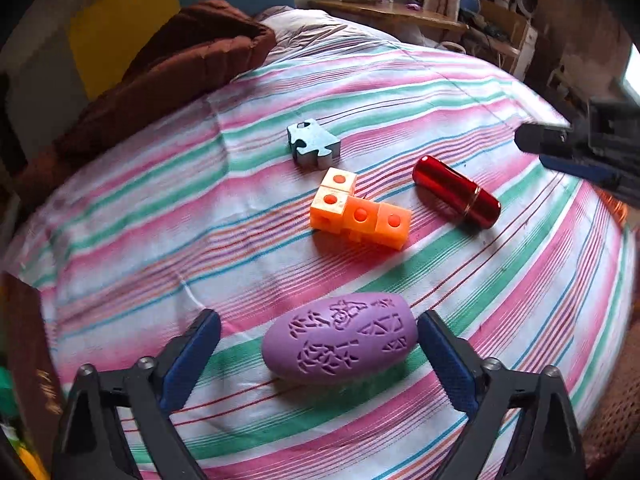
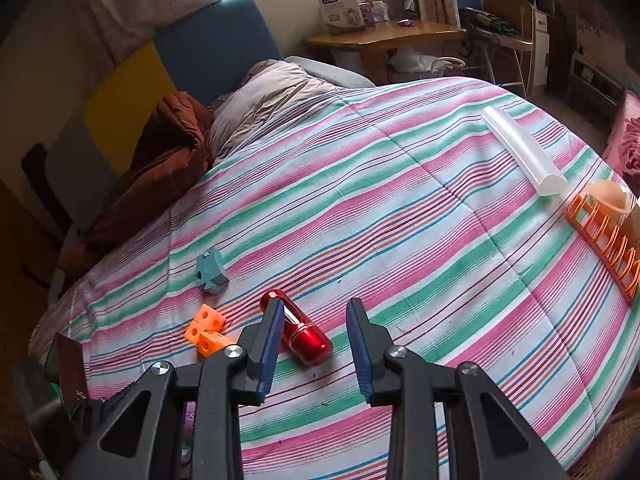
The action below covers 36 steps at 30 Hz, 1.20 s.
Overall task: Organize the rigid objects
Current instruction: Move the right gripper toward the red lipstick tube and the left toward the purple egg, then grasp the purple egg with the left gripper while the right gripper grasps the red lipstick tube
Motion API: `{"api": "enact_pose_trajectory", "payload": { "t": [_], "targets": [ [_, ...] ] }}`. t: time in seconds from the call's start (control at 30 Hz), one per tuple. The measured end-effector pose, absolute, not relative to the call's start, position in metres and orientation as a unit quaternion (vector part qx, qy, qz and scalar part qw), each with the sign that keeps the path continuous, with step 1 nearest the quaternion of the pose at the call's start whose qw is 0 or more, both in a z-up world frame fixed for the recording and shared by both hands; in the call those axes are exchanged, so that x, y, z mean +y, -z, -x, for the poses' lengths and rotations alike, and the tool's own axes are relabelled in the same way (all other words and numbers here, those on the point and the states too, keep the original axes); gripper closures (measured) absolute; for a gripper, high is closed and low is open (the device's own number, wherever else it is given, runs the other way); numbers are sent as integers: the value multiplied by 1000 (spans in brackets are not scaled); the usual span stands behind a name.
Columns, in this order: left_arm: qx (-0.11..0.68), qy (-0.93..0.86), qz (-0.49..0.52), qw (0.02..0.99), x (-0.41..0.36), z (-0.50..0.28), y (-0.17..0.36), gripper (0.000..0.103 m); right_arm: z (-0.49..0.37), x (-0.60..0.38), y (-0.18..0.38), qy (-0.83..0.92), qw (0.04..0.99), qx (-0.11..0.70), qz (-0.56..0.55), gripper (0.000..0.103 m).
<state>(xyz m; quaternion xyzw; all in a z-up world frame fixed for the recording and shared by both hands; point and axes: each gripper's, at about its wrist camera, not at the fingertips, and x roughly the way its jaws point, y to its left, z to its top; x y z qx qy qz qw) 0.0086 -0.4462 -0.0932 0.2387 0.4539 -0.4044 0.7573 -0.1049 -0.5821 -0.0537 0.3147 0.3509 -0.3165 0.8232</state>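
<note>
On the striped bedspread lie a purple oval brush (image 1: 339, 338), an orange block of linked cubes (image 1: 358, 212), a red metal cylinder (image 1: 456, 192) and a blue puzzle-shaped piece (image 1: 313, 143). My left gripper (image 1: 318, 334) is open, its jaws on either side of the purple brush, apart from it. My right gripper (image 2: 316, 322) is open just above the red cylinder (image 2: 302, 330), which lies between the jaws, nearer the left one. The orange cubes (image 2: 206, 330) and the blue piece (image 2: 211, 270) sit to its left. The right gripper (image 1: 536, 146) also shows at the right edge of the left wrist view.
An orange slotted basket (image 2: 604, 236) holding a peach-coloured round object (image 2: 608, 196) stands at the bed's right edge, with a clear plastic tube (image 2: 524, 152) beside it. A brown blanket (image 2: 160, 160) is heaped at the bed's head. A wooden table (image 2: 384, 36) stands beyond.
</note>
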Motion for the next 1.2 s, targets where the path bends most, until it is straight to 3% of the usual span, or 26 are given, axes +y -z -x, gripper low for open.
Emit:
{"api": "enact_pose_trajectory", "payload": {
  "t": [0.6,0.83,0.9,1.1,1.13,1.2],
  "targets": [
    [426,442,-230,755,-339,47,94,27,100,-587,78,300,802,383,-347,71],
    [428,440,-217,759,-314,47,94,27,71,-563,76,280,824,427,-246,71],
    [428,441,-214,760,-310,46,95,27,57,-560,78,272,826,445,-214,63],
    [429,441,-207,761,-306,45,95,26,19,-564,104,272,800,516,-137,63],
    [429,440,-206,761,-305,45,95,26,18,-566,108,268,796,524,-138,64],
    [429,440,-204,762,-304,45,95,26,20,-562,107,257,801,523,-139,77]
  ]
}}
